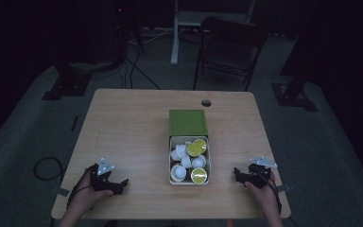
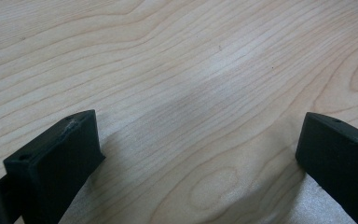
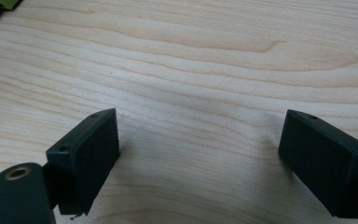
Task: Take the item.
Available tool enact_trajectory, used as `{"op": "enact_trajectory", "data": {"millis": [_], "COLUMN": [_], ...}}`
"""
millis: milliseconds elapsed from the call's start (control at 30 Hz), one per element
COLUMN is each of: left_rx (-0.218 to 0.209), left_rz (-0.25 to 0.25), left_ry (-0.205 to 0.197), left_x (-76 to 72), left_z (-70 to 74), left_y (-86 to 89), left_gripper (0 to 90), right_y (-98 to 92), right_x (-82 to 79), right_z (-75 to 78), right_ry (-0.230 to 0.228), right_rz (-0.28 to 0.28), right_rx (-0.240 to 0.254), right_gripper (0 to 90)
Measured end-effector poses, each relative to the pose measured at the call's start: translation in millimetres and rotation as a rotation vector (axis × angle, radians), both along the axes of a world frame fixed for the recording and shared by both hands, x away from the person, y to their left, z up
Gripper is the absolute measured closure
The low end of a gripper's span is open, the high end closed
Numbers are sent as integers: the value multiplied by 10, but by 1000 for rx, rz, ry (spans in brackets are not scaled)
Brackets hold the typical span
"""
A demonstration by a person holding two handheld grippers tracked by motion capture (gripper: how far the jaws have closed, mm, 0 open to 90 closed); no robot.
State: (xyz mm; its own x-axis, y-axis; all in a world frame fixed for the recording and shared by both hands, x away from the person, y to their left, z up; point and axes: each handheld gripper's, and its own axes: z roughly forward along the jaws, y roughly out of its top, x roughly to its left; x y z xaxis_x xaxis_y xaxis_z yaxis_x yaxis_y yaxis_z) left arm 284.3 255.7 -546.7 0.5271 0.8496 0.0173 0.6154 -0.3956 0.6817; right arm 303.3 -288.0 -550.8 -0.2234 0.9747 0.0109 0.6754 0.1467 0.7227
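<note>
While both grippers (image 1: 123,182) (image 1: 236,173) rest wide-jawed, tray (image 1: 171,161) of unlabelled cups (image 1: 178,172) between

We note a smooth, matt pale wood table (image 2: 205,60); matt black plastic left gripper (image 2: 198,154) and right gripper (image 3: 200,149); glossy white cups (image 1: 185,161).

A pale wooden table (image 1: 132,127), with a round cable hole (image 1: 206,102) near its far edge, is set on grey carpet (image 1: 23,142) in a dimly lit room. Beyond it, a dark folding chair (image 1: 229,49) and a white stand (image 1: 176,33) are seen. Cables (image 1: 134,66) are trailed across the floor; what may be black equipment bases (image 1: 68,85) are lost in shadow.
</note>
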Motion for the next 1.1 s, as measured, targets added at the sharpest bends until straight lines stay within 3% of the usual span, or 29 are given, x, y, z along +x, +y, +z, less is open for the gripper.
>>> {"op": "enact_trajectory", "data": {"millis": [167,400,633,800,933,1100], "left_rx": [14,-18,44,48,22,20], "left_rz": [-16,-43,-74,-95,-119,-138], "left_ry": [-17,-46,-86,-93,-89,-103], "left_x": [4,2,18,49,82,119], "left_z": [26,231,414,471,506,555], "left_y": [-19,-59,-176,-266,-343,-418], "left_gripper": [12,13,12,12,12,13], "right_y": [0,0,-1,0,8,8], "right_x": [0,0,0,0,-2,-1], "right_z": [0,0,0,0,-1,0], "right_ry": [0,0,0,-1,-1,-1], "right_rz": [0,0,0,0,26,27], "right_rx": [0,0,0,0,-1,-1], "right_gripper": [118,118,118,118,118,118]}}
